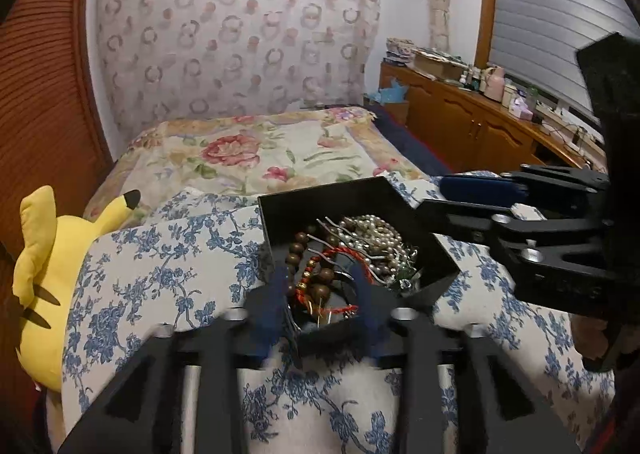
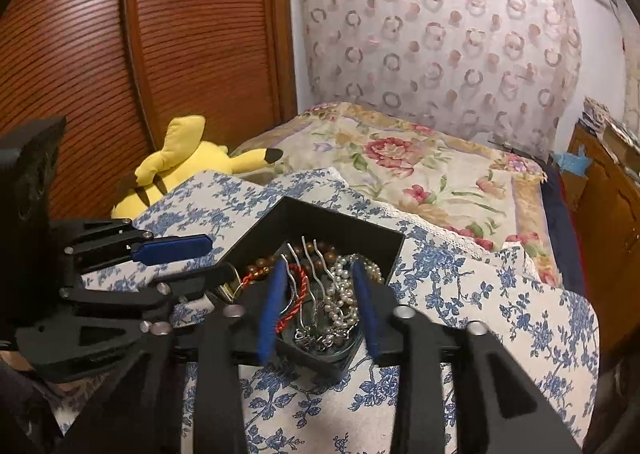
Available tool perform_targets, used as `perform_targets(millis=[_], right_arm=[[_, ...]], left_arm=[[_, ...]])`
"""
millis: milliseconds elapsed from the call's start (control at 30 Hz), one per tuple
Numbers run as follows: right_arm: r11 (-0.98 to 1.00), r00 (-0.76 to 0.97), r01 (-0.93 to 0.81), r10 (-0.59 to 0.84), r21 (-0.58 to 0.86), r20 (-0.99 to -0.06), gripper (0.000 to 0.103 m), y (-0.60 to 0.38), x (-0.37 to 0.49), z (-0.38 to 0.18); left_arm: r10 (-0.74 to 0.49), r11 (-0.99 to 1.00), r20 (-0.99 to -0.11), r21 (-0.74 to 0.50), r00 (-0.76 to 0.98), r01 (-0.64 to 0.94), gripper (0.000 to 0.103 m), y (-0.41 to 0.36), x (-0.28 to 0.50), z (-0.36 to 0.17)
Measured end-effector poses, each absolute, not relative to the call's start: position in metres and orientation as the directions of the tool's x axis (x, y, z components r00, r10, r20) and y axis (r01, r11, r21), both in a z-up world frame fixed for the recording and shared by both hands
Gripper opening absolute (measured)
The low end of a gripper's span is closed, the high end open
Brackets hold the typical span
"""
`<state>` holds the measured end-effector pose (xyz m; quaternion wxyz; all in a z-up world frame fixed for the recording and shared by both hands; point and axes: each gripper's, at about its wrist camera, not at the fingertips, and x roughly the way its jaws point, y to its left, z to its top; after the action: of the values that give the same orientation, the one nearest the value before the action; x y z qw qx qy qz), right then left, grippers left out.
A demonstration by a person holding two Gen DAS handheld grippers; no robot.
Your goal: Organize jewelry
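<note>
A black open box point(image 1: 332, 201) point(image 2: 316, 219) sits on a blue-floral white cloth on the bed. It holds tangled jewelry: a white pearl strand point(image 1: 376, 232) point(image 2: 344, 294), brown wooden beads point(image 1: 298, 250) point(image 2: 260, 268), a red cord bracelet point(image 1: 332, 254) point(image 2: 298, 282) and silver hairpins point(image 2: 310, 254). My left gripper point(image 1: 320, 286) is open, its blue fingers straddling the box's near corner, nothing held. It shows at the left of the right wrist view point(image 2: 204, 262). My right gripper point(image 2: 320, 286) is open over the box's near side, empty. It enters the left wrist view from the right point(image 1: 432, 193).
A yellow Pikachu plush point(image 1: 44, 282) point(image 2: 180, 161) lies left of the cloth. A floral quilt point(image 1: 256, 149) covers the bed beyond. A wooden wardrobe point(image 2: 120, 53) stands at left, and a wooden cabinet point(image 1: 472, 121) with clutter at right.
</note>
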<state>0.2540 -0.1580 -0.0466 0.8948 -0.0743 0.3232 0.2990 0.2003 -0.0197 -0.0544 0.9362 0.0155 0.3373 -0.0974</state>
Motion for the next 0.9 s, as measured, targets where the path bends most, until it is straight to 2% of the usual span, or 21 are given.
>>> perform_targets(millis=[133, 200, 267, 333, 400, 467, 533, 667, 833, 900], right_arm=[[0.831, 0.642, -0.552, 0.478, 0.072, -0.599, 0.043, -0.171, 0.244, -0.044], [0.848, 0.670, -0.525, 0.464, 0.073, -0.580, 0.043, -0.180, 0.235, -0.042], [0.859, 0.695, -0.507, 0.456, 0.070, -0.556, 0.044, -0.188, 0.222, -0.039], [0.872, 0.724, -0.484, 0.444, 0.069, -0.528, 0.054, -0.197, 0.206, -0.037], [0.882, 0.747, -0.466, 0.432, 0.066, -0.506, 0.057, -0.204, 0.189, -0.037], [0.891, 0.760, -0.450, 0.421, 0.067, -0.496, 0.058, -0.209, 0.178, -0.038], [0.901, 0.774, -0.427, 0.408, 0.075, -0.484, 0.068, -0.215, 0.164, -0.039], [0.914, 0.797, -0.394, 0.390, 0.093, -0.461, 0.078, -0.226, 0.141, -0.042], [0.930, 0.824, -0.357, 0.358, 0.089, -0.440, 0.098, -0.233, 0.121, -0.044], [0.935, 0.833, -0.344, 0.345, 0.084, -0.433, 0.101, -0.234, 0.117, -0.044]], left_arm=[[-0.156, 0.984, -0.629, -0.035, 0.762, 0.173, 0.051, -0.017, 0.198, -0.056], [-0.145, 0.987, -0.622, -0.032, 0.770, 0.161, 0.067, -0.014, 0.193, -0.055], [-0.125, 0.989, -0.610, -0.018, 0.783, 0.144, 0.076, -0.012, 0.185, -0.054], [-0.111, 0.991, -0.600, -0.009, 0.792, 0.132, 0.084, -0.012, 0.175, -0.053], [-0.095, 0.993, -0.593, -0.002, 0.799, 0.117, 0.091, -0.010, 0.165, -0.053], [-0.077, 0.994, -0.585, 0.013, 0.807, 0.104, 0.094, -0.009, 0.152, -0.052], [-0.069, 0.995, -0.578, 0.018, 0.813, 0.097, 0.095, -0.008, 0.140, -0.051], [-0.058, 0.996, -0.567, 0.020, 0.822, 0.084, 0.095, -0.004, 0.118, -0.047], [-0.052, 0.998, -0.550, 0.002, 0.834, 0.063, 0.095, 0.001, 0.098, -0.039], [-0.049, 0.998, -0.541, -0.003, 0.840, 0.056, 0.095, 0.003, 0.091, -0.036]])
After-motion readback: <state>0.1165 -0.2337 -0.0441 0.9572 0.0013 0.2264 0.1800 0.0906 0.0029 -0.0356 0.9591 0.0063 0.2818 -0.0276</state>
